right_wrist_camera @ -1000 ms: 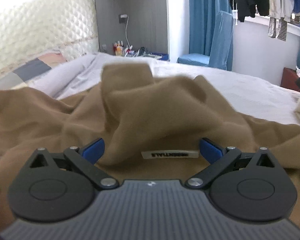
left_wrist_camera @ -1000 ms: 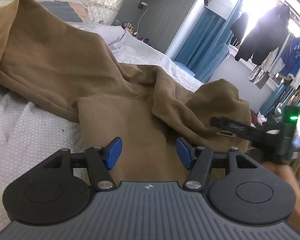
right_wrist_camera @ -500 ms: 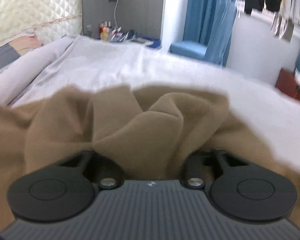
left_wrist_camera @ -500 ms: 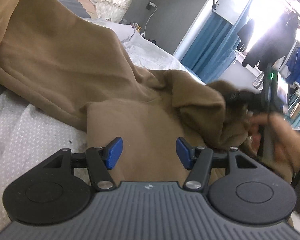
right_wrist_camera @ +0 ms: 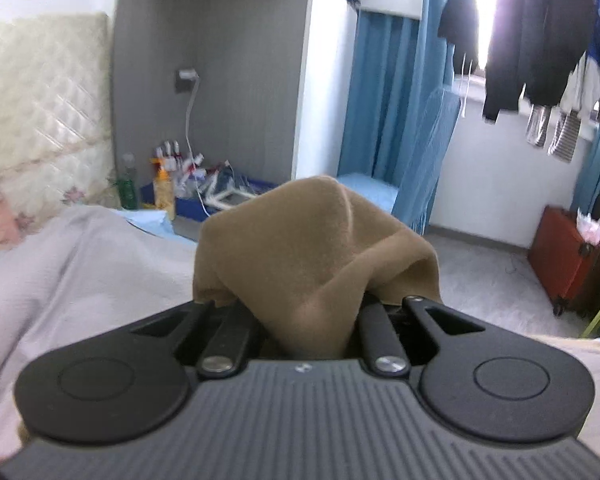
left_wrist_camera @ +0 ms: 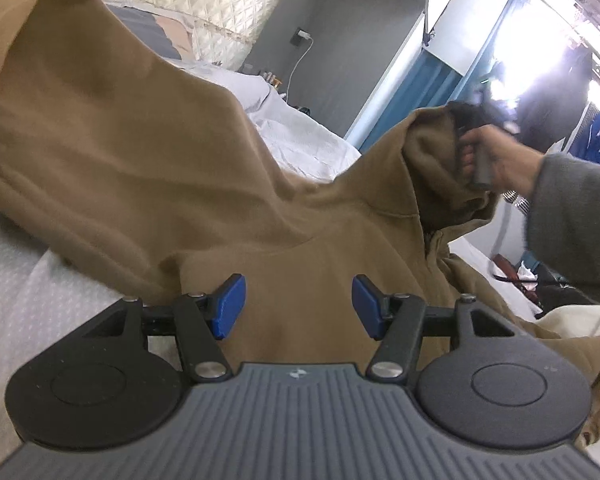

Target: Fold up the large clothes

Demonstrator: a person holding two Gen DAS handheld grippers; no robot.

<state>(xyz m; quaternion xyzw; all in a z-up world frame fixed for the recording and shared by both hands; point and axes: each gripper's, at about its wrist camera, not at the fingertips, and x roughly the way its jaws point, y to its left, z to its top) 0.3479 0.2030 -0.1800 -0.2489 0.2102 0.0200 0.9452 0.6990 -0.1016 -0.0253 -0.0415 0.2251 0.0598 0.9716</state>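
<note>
A large brown hoodie lies spread and rumpled over the white bed. My left gripper is open, its blue pads just above the hoodie's body, holding nothing. My right gripper is shut on a bunched fold of the brown hoodie, which hides its fingertips. In the left wrist view the right gripper holds the hood end raised high above the bed, with the hand around its handle.
A quilted cream headboard and pillows stand at the bed's far end. A grey niche with bottles and a charger, blue curtains, hanging dark clothes and a red suitcase lie beyond the bed.
My right gripper closed on the hoodie's hood area and lifted it up off the bed. The left gripper stayed open over the hoodie, tilting slightly.
</note>
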